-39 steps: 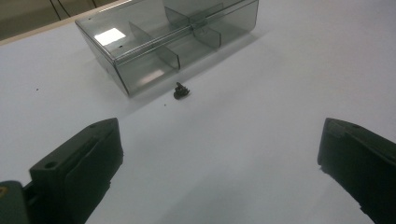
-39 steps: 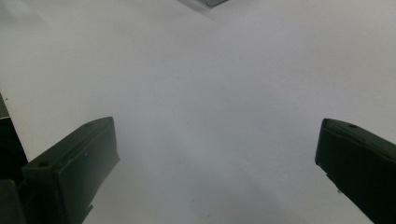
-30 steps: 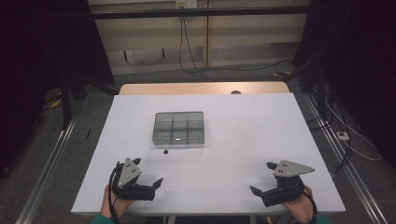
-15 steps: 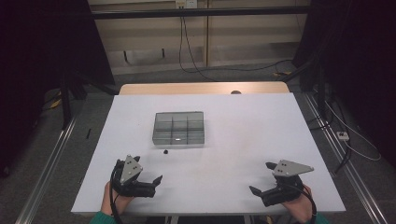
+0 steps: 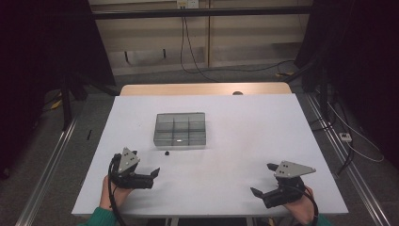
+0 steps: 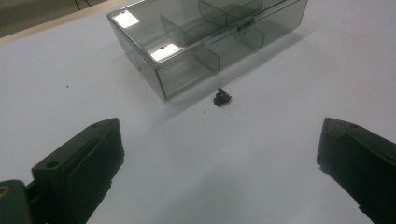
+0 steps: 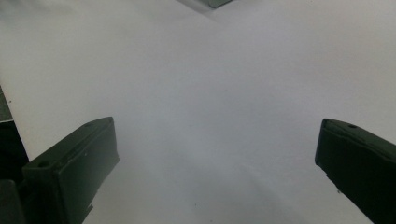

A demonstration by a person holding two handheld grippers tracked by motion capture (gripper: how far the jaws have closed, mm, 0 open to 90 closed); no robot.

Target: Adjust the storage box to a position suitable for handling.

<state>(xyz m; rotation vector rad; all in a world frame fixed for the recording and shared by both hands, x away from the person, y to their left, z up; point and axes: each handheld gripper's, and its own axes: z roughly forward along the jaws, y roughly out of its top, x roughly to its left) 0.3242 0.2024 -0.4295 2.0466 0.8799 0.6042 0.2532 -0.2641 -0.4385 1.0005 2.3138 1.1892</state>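
— Moved since a second ago? Barely: left tool (image 5: 155, 173) edged a little nearer the table's front edge, right tool (image 5: 264, 181) held its place.

— And the small black part (image 5: 166, 152)?

— Lying on the white tabletop (image 5: 235, 132), just in front of the clear compartment box (image 5: 180, 129), near its front wall, not touching. Seen in the left gripper view as a tiny dark clip-like piece (image 6: 222, 97) beside the box's near corner (image 6: 159, 70), with a dark speck close by.

— Box itself?

— Smoky transparent plastic, split into compartments by dividers, lid shut with a small latch on the long side. Sitting mid-tabletop, well apart from both tools. Contents too faint to tell.

— Left tool?

— Low over the near left part of the tabletop, held in a hand (image 5: 113, 193) with a green sleeve. Jaws spread wide, nothing between them, pointed toward the black part and the box; both black jaws rising at the bottom corners of the left gripper view (image 6: 219, 158).

— Right tool?

— Near the front right of the tabletop, grey three-cornered plate on top, gripped by the other hand (image 5: 301, 209). Jaws likewise wide apart and empty, bare white surface between them in the right gripper view (image 7: 215, 154). A corner of the box just peeking in at that view's top edge (image 7: 215, 3).

— Around the tabletop?

— Wooden strip along the far edge, cables on the grey floor (image 5: 226, 75) beyond.
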